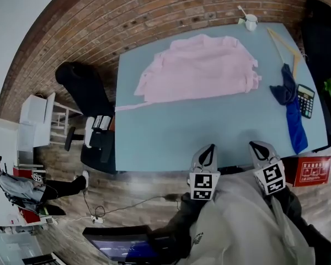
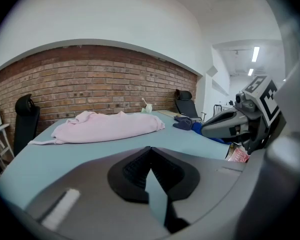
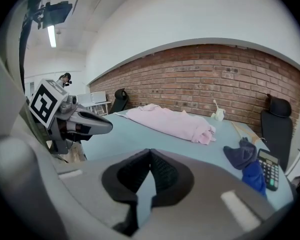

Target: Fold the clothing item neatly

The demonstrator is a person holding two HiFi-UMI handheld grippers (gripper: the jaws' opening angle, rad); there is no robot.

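— Where's the pink garment (image 1: 201, 68)?
— Lying rumpled on the far half of the counter (image 1: 165, 137), well apart from both pairs of fingers.
— And the grippers?
— The left gripper (image 1: 211, 147) and right gripper (image 1: 254, 144) hover side by side at the near edge, tilted slightly downward, fingers pressed together on nothing.
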